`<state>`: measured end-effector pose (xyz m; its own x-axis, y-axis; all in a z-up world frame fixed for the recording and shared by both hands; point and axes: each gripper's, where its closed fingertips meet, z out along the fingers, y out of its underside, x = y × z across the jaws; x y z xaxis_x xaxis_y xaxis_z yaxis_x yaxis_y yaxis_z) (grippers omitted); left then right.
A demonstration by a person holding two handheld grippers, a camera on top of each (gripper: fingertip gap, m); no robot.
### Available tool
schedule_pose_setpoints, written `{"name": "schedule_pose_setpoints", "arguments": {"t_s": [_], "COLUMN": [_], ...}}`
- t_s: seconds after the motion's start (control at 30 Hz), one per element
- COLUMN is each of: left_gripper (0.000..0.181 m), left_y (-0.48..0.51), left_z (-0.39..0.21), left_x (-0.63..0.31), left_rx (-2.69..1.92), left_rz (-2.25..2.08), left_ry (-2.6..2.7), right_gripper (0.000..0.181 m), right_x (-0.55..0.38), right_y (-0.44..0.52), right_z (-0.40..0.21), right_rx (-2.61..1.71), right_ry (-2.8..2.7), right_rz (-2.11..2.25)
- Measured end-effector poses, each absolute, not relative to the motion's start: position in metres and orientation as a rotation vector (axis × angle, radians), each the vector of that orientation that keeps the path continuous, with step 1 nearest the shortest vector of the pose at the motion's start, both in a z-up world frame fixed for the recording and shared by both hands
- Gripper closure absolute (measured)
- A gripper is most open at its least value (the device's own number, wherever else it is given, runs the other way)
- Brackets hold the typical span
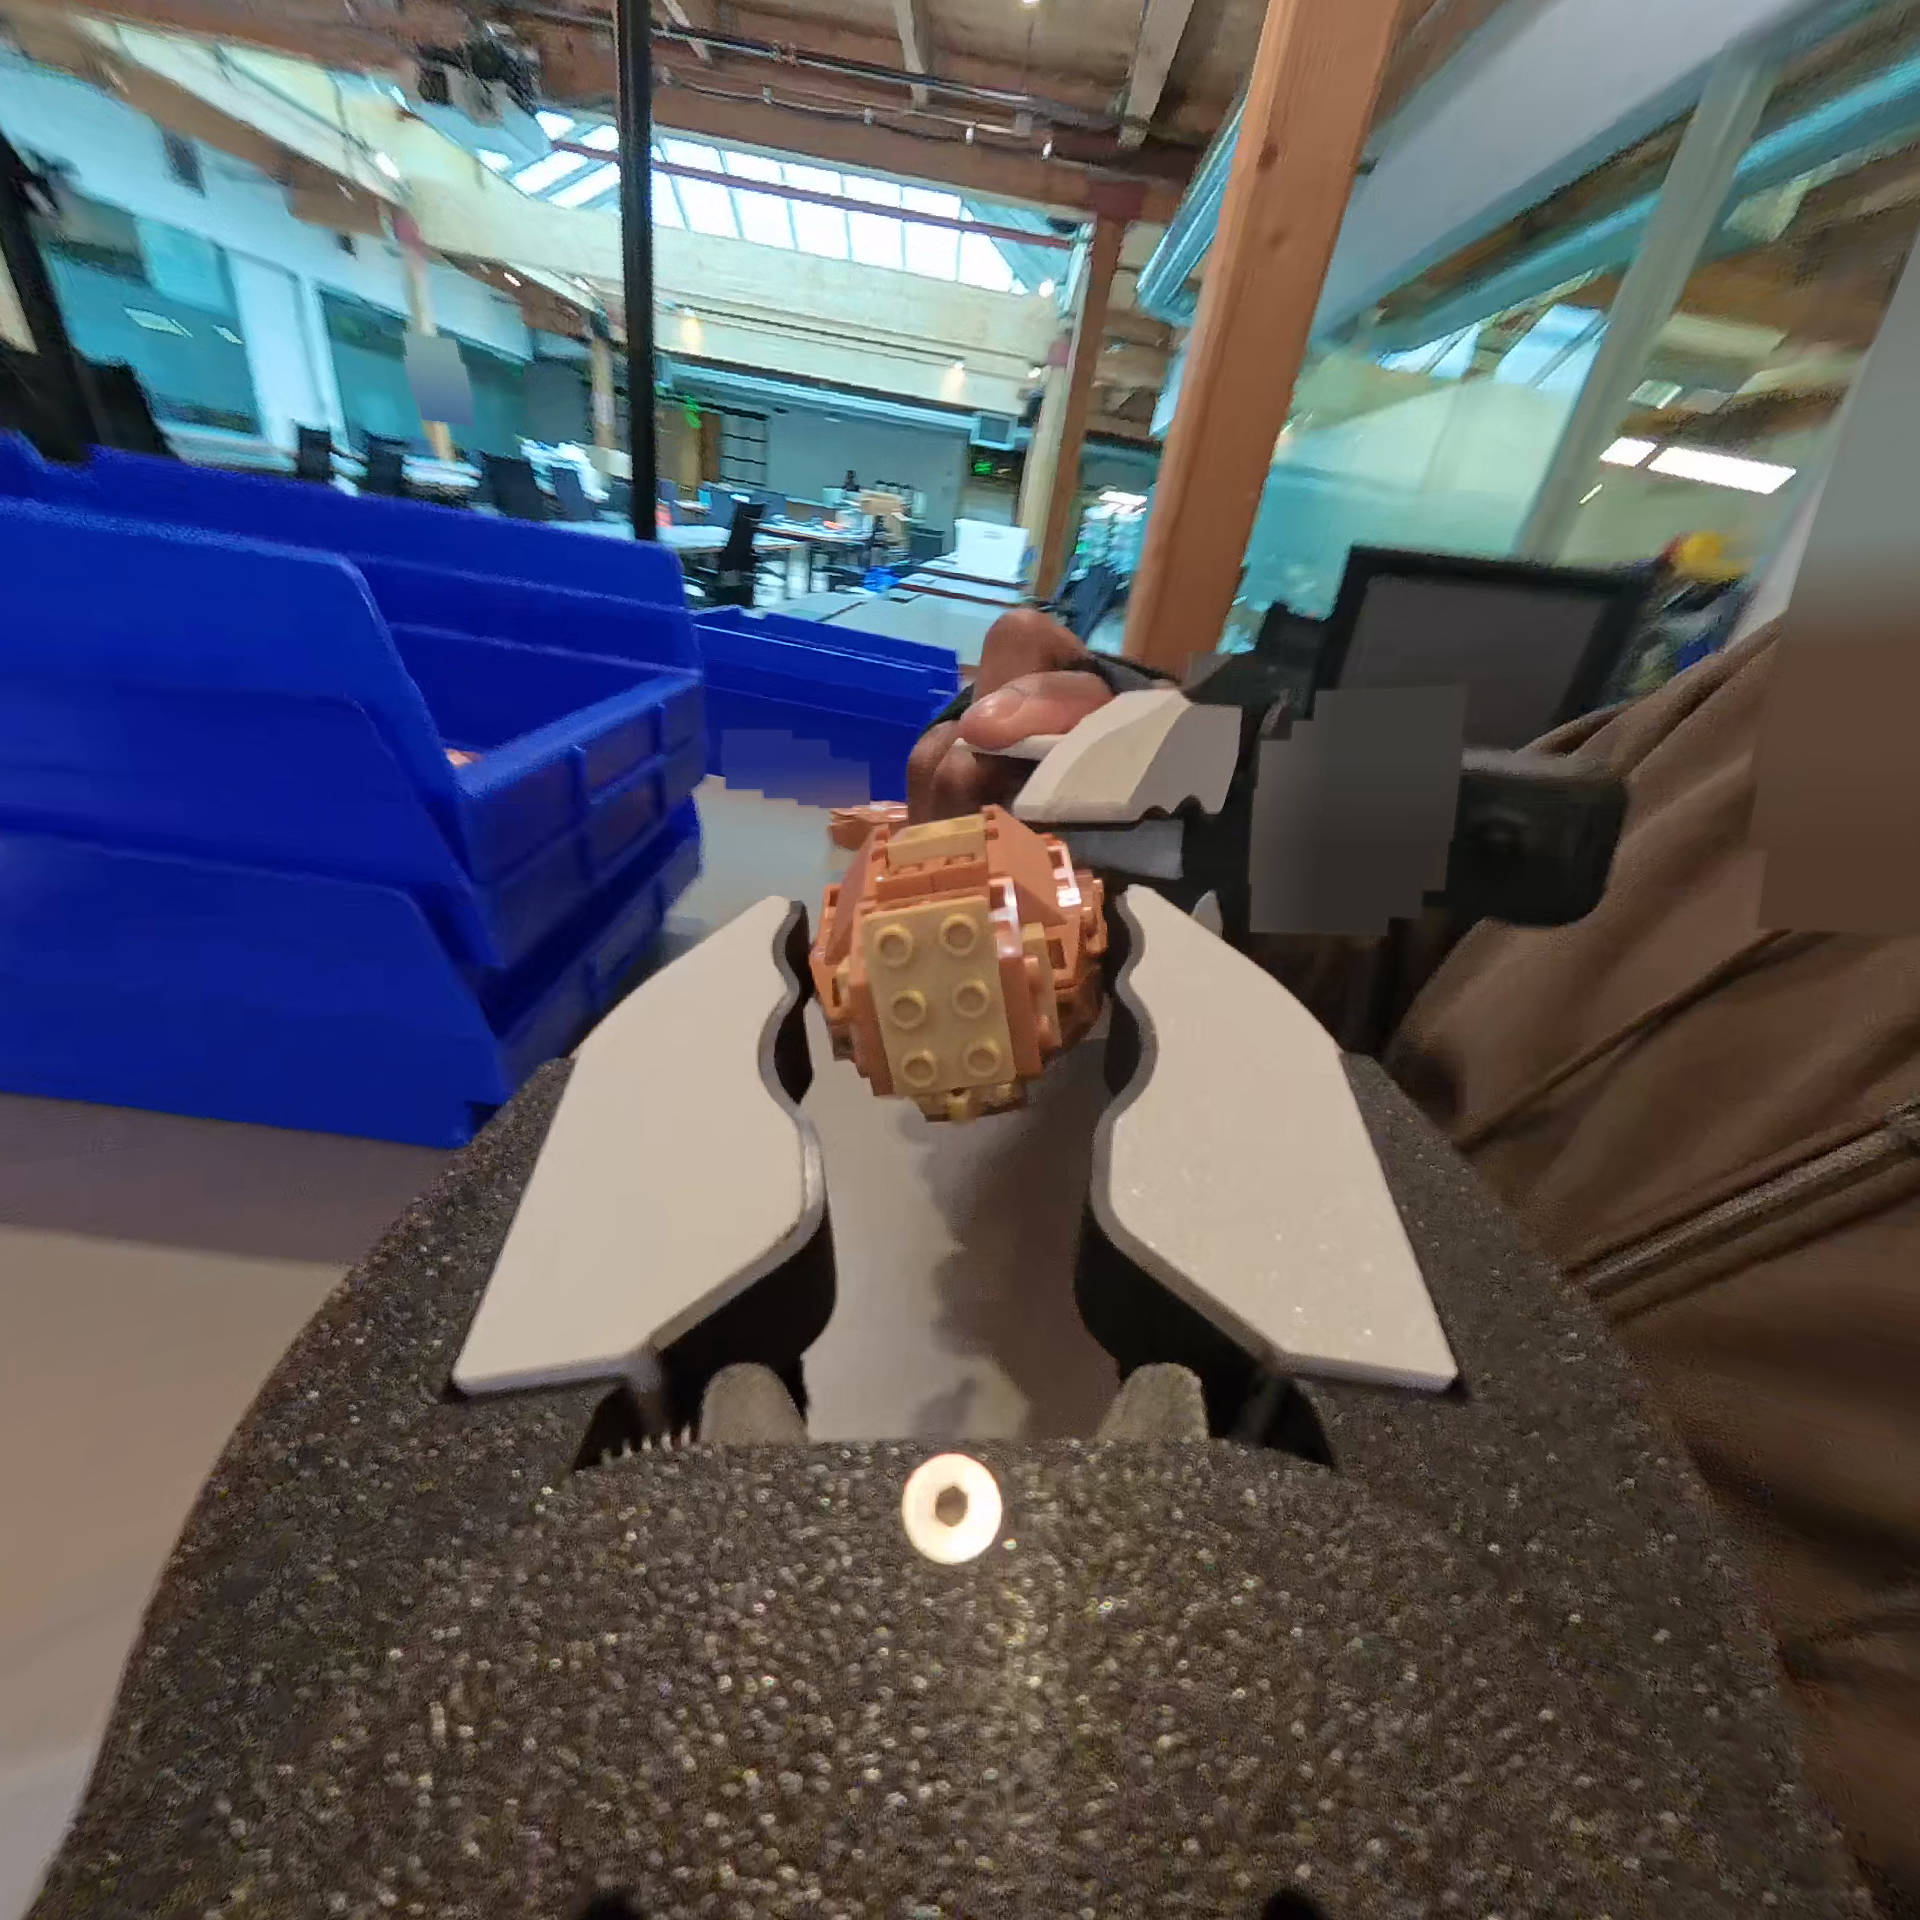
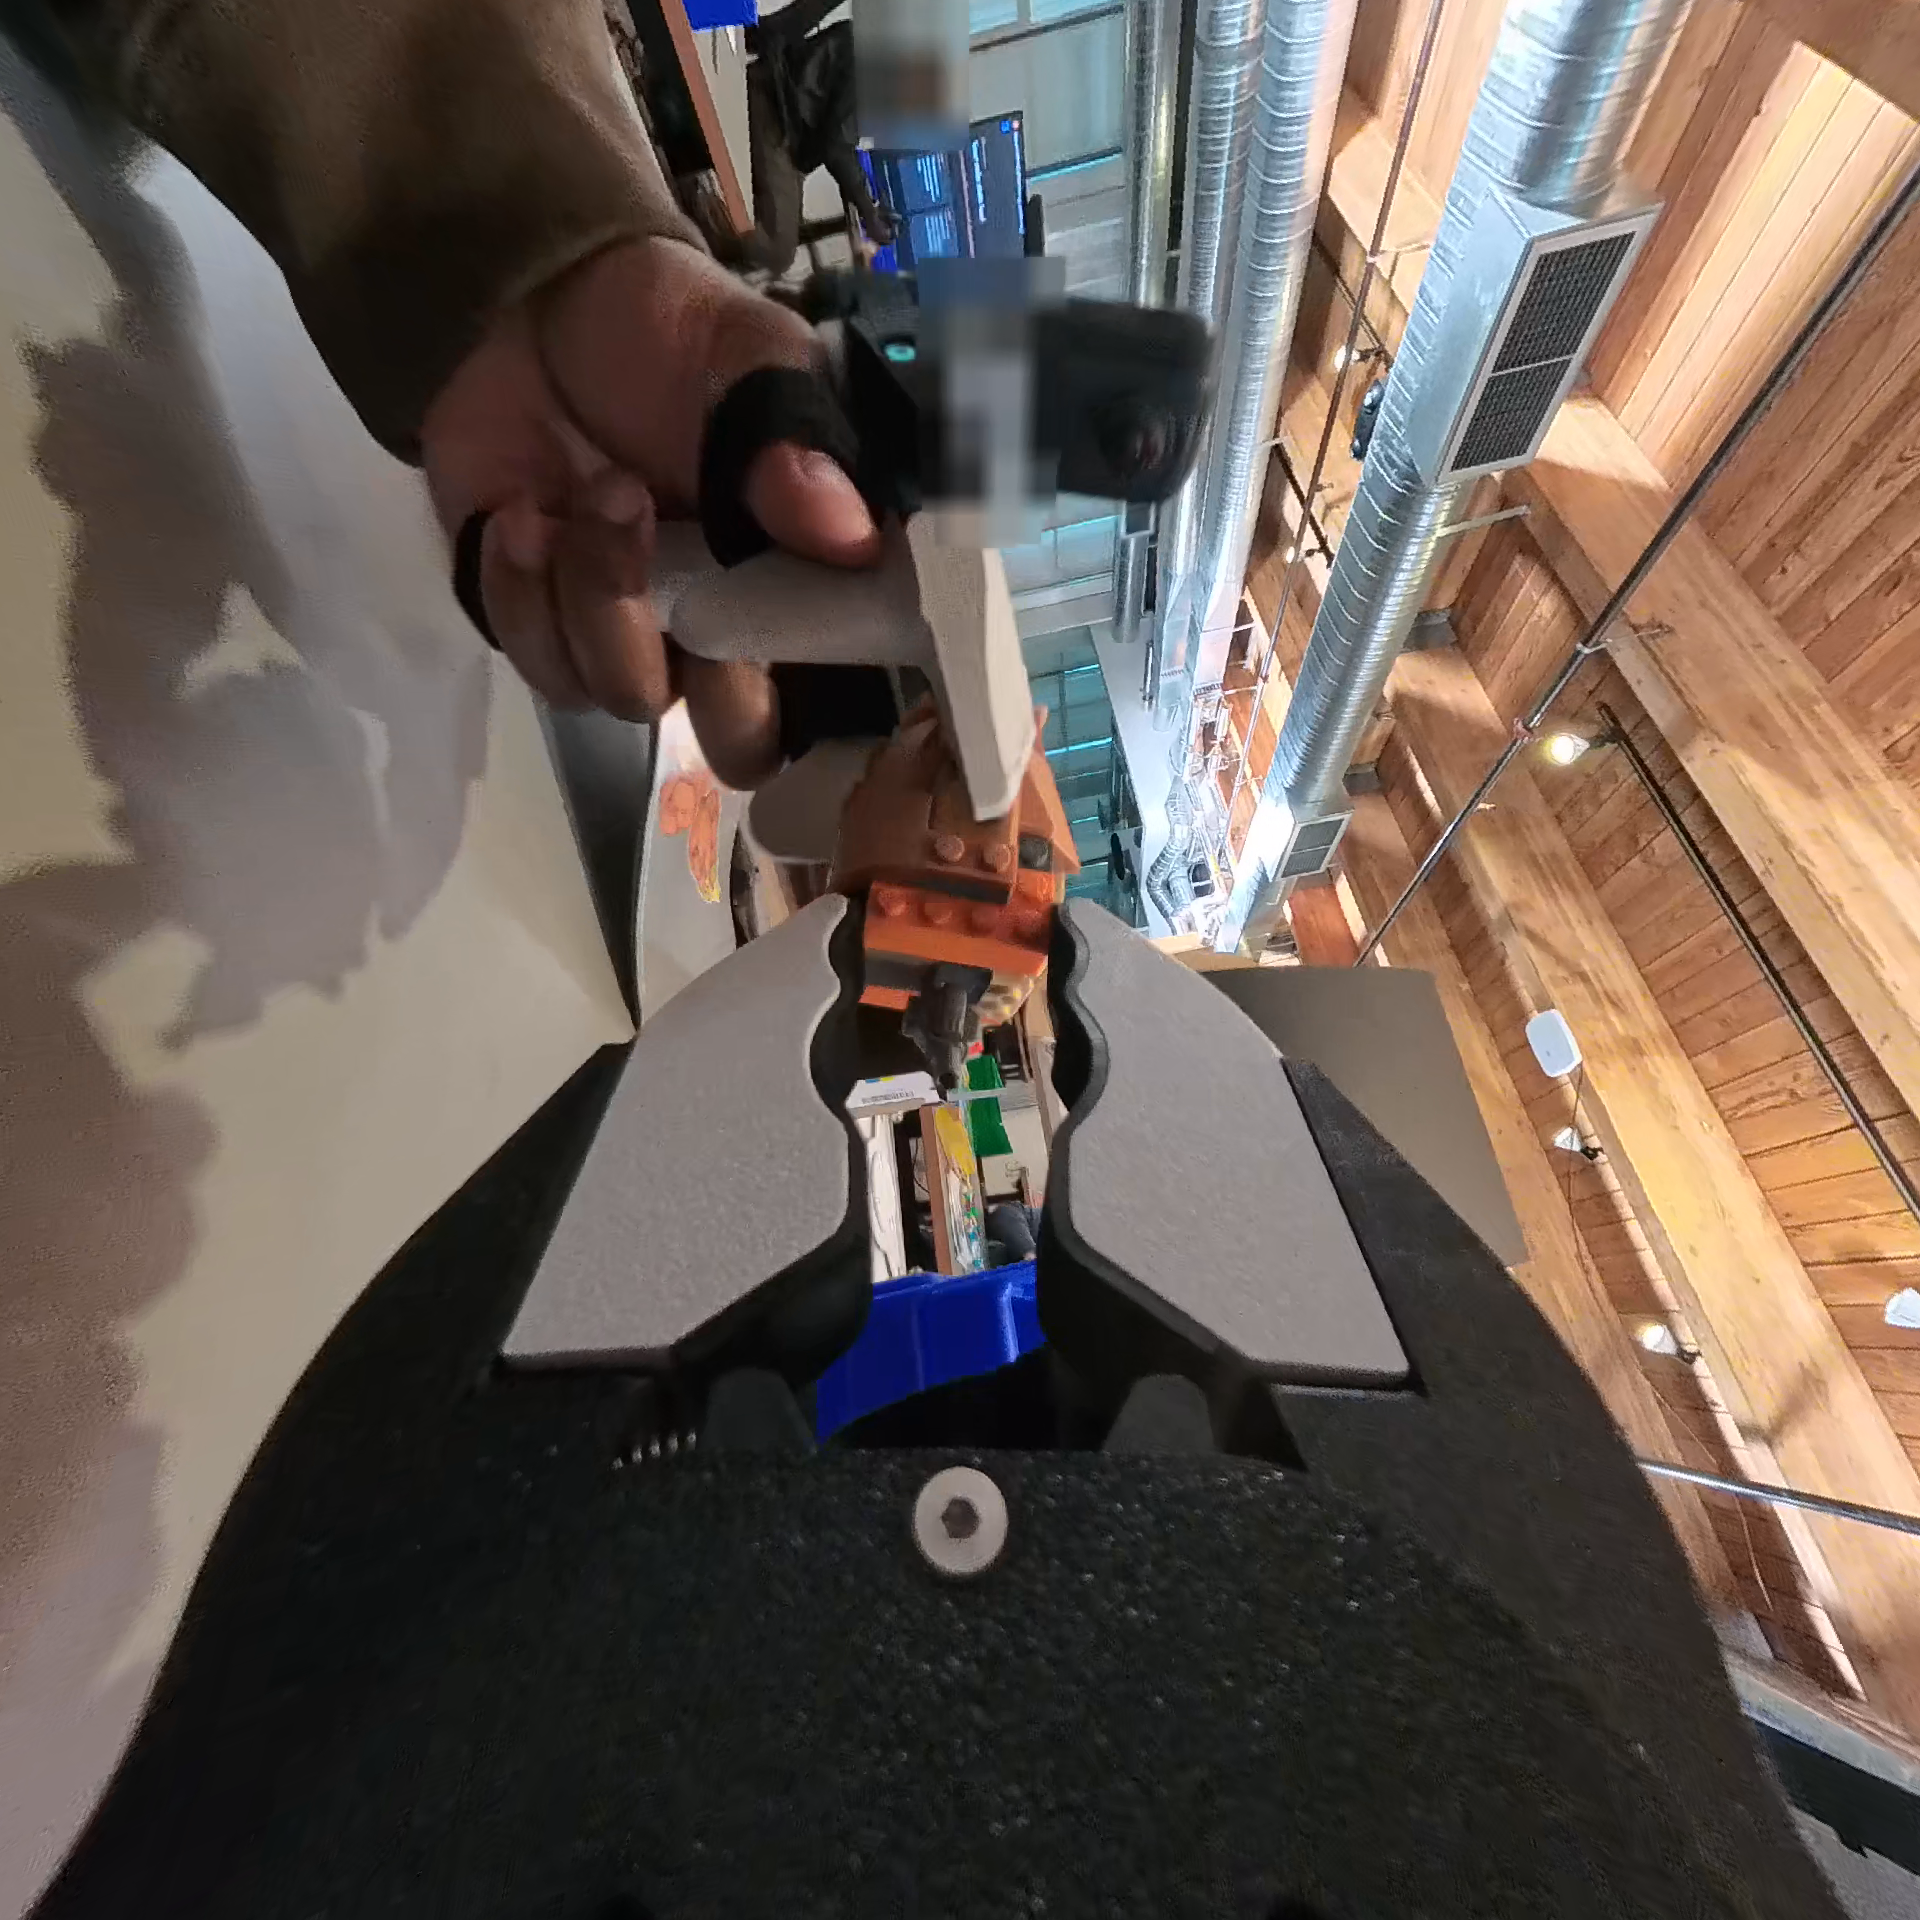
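Observation:
A round brown brick model (image 1: 956, 977) with a tan studded plate on its front is held in the air above the table. My left gripper (image 1: 961, 935) is shut on its two sides. My right gripper (image 1: 1049, 821), held in a person's hand (image 1: 997, 717), meets the model's upper right from behind. In the right wrist view my right gripper (image 2: 956, 935) is shut on an orange-brown studded part of the model (image 2: 951, 920), with a small dark grey piece hanging below it. My left gripper (image 2: 914, 790) clamps the model just beyond, held by a hand (image 2: 623, 520).
Stacked blue bins (image 1: 312, 779) stand close on the left; one also shows below the grippers (image 2: 935, 1340). Loose brown pieces (image 1: 862, 821) lie on the pale table (image 1: 156, 1351). A brown jacket sleeve (image 1: 1662, 1143) fills the right. A wooden post (image 1: 1247, 364) and a dark monitor (image 1: 1475, 644) stand behind. My left and right fingertips are right by each other.

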<state>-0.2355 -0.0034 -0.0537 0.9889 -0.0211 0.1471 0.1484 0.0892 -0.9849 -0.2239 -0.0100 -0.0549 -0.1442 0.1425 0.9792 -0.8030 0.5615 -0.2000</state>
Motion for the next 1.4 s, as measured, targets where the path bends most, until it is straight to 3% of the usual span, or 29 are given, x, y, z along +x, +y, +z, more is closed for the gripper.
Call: {"name": "schedule_pose_setpoints", "arguments": {"t_s": [0.1, 0.3, 0.47, 0.6, 1.0, 1.4], "left_gripper": [0.127, 0.127, 0.127, 0.126, 0.127, 0.129], "left_y": [-0.004, -0.008, 0.004, 0.013, 0.031, 0.015], "left_z": [-0.048, -0.032, -0.044, -0.051, -0.073, -0.054], "left_x": [-0.236, -0.218, -0.202, -0.191, -0.164, -0.211], "left_rx": [-1.485, -1.371, -1.322, -1.283, -1.215, -1.413], "left_rz": [0.198, 1.044, 1.343, 1.448, 1.557, 1.194], "left_ry": [0.016, 0.416, 0.650, 0.778, 1.037, 0.533], "right_gripper": [0.148, 0.145, 0.139, 0.135, 0.139, 0.139], "right_x": [-0.224, -0.204, -0.199, -0.194, -0.169, -0.201], "right_y": [-0.007, 0.009, 0.018, 0.017, 0.010, 0.012], "right_z": [-0.055, -0.029, -0.016, -0.029, -0.065, -0.038], "right_rx": [0.589, 0.465, 0.255, 0.181, 0.260, 0.356], "right_ry": [-1.529, -1.745, -2.024, -2.264, -2.629, -2.068], "right_rz": [0.978, 1.537, 2.039, 2.186, 2.102, 1.825]}}
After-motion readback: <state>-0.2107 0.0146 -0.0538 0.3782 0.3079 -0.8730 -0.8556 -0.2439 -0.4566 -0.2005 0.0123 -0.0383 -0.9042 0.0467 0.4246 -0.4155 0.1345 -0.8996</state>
